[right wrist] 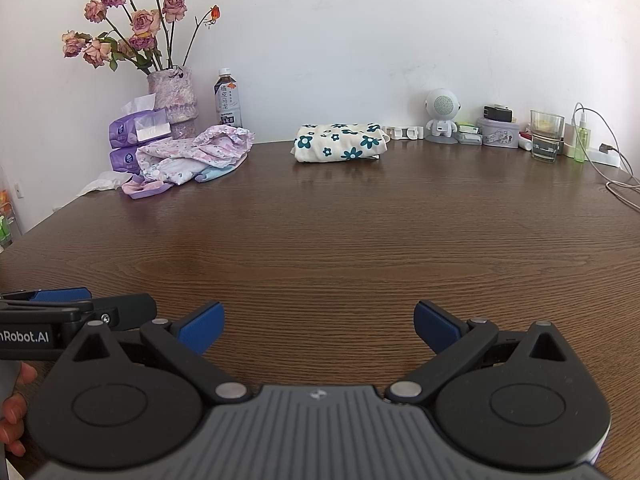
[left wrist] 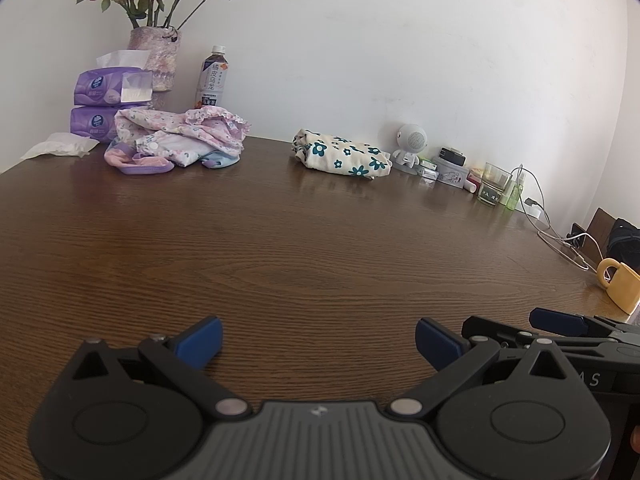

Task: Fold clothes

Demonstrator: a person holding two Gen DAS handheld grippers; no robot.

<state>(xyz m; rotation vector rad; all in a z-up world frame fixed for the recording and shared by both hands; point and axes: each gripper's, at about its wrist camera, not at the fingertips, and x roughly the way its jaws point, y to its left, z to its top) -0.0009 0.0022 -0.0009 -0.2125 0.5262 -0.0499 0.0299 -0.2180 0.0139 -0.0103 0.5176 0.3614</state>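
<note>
A loose heap of pink and lilac flowered clothes (left wrist: 180, 140) (right wrist: 192, 156) lies at the table's far left. To its right, by the wall, rests a folded cream garment with teal flowers (left wrist: 344, 154) (right wrist: 340, 142). My left gripper (left wrist: 318, 342) hovers open over the near table, nothing between its blue pads. My right gripper (right wrist: 318, 326) is open too, also over bare wood, far from both garments. The two grippers sit side by side; each shows at the edge of the other's view.
Along the wall stand tissue packs (right wrist: 138, 136), a vase of dried roses (right wrist: 174, 98), a tea bottle (right wrist: 228, 98), a small white robot figure (right wrist: 441, 116), tins, a glass (right wrist: 546, 136), a spray bottle and cables (right wrist: 616, 176). A yellow mug (left wrist: 622, 284) sits near the table's right edge. A hand (right wrist: 16, 400) holds the left gripper.
</note>
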